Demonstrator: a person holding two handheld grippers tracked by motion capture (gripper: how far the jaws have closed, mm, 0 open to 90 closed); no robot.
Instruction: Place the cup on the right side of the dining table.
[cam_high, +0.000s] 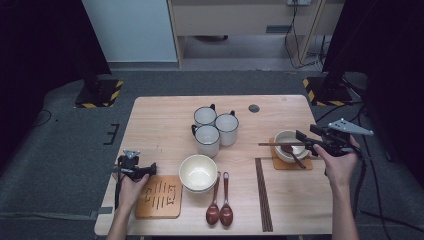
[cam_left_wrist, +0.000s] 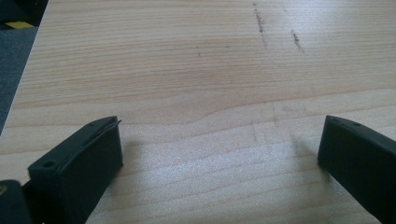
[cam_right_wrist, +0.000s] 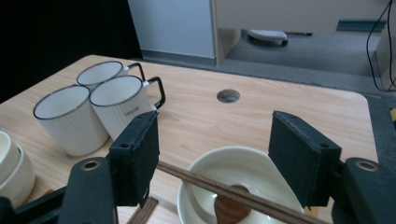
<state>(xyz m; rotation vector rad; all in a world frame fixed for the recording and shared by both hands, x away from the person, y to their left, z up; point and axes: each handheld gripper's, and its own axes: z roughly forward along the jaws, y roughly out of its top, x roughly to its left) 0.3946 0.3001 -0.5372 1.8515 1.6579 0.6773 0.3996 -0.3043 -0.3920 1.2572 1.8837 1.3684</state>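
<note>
Cream bowl (cam_high: 286, 141) holds a brown spoon (cam_high: 291, 152); white mugs (cam_high: 215, 126) have black rims.

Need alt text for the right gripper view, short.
The right gripper hangs open above a cream ceramic bowl with dark wooden chopsticks laid across it and a brown wooden spoon inside. Three white mugs stand behind on the light wooden table.

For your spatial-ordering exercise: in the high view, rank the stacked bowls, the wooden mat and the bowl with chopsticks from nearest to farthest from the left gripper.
From the left gripper:
1. Wooden mat, just beside it.
2. Stacked bowls, centre.
3. Bowl with chopsticks, far right.
</note>
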